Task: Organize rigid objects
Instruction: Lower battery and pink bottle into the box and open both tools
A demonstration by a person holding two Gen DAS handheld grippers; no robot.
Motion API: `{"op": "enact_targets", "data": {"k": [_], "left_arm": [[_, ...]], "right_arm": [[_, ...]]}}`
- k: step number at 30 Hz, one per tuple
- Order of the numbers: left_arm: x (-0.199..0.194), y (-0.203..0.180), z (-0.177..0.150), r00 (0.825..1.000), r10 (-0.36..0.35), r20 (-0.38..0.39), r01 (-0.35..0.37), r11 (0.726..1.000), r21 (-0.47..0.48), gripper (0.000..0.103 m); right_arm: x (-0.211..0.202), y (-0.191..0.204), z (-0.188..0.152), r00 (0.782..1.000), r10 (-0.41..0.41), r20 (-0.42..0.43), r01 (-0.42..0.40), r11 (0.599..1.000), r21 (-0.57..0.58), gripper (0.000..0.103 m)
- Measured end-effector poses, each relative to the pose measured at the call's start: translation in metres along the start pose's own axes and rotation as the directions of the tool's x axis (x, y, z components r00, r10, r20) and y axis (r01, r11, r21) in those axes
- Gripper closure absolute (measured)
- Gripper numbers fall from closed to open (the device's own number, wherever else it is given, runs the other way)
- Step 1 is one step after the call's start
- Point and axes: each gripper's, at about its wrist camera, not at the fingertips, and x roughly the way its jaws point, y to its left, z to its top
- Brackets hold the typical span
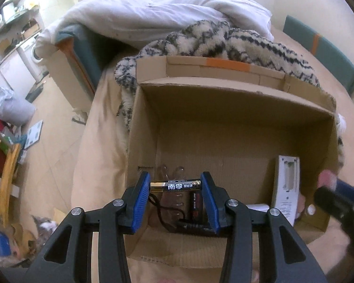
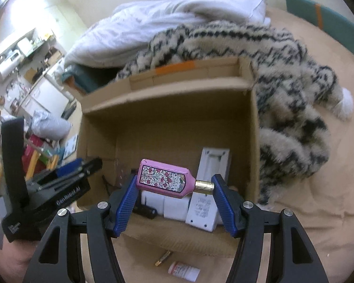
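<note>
With several items already inside cardboard box (image 2: 254, 141), halfway done: left gripper (image 1: 175, 186) clamping battery (image 1: 175, 185), right gripper (image 2: 174, 184) clamping pink bottle (image 2: 164, 178), both above box; spare battery (image 2: 163, 258) and pill bottle (image 2: 184, 270) waiting beside its near edge.

Battery (image 1: 175, 185) clamped end to end in the left gripper (image 1: 176, 188): white Chinese characters "南孚" on the black-and-gold wrap, smaller characters beside them too blurred to read. Left gripper body as seen from the right wrist view (image 2: 44, 188): white lettering along its side, reads roughly "GenRobot.AI"; a second small white label lower on it is illegible. Pink perfume bottle (image 2: 164, 178) held in the right gripper (image 2: 174, 188): floral label with tiny lettering, unreadable. White device (image 2: 204, 206) in the cardboard box (image 2: 253, 141): grey fine print on its back, illegible.
</note>
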Motion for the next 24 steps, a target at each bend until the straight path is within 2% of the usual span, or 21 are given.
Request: {"op": "enact_targets", "data": {"k": [4, 21, 22, 24], "left_arm": [[0.008, -0.002, -0.001, 1.000, 0.002, -0.025, -0.001, 1.000, 0.006, 0.063], [0.022, -0.006, -0.006, 0.998, 0.009, -0.062, -0.006, 0.999, 0.043, 0.062], [0.021, -0.007, -0.006, 0.998, 0.009, -0.061, -0.007, 0.999, 0.047, 0.060], [0.021, -0.007, -0.006, 0.998, 0.012, -0.061, -0.009, 0.999, 0.049, 0.047]], "right_arm": [[0.017, -0.001, -0.003, 0.999, -0.005, -0.047, 0.005, 1.000, -0.001, 0.036], [0.037, -0.010, 0.000, 0.996, -0.016, -0.088, 0.020, 0.999, 0.040, 0.036], [0.037, -0.010, -0.001, 0.996, -0.016, -0.089, 0.020, 0.999, 0.041, 0.036], [0.038, -0.010, -0.001, 0.996, -0.018, -0.092, 0.022, 0.999, 0.044, 0.036]]}}
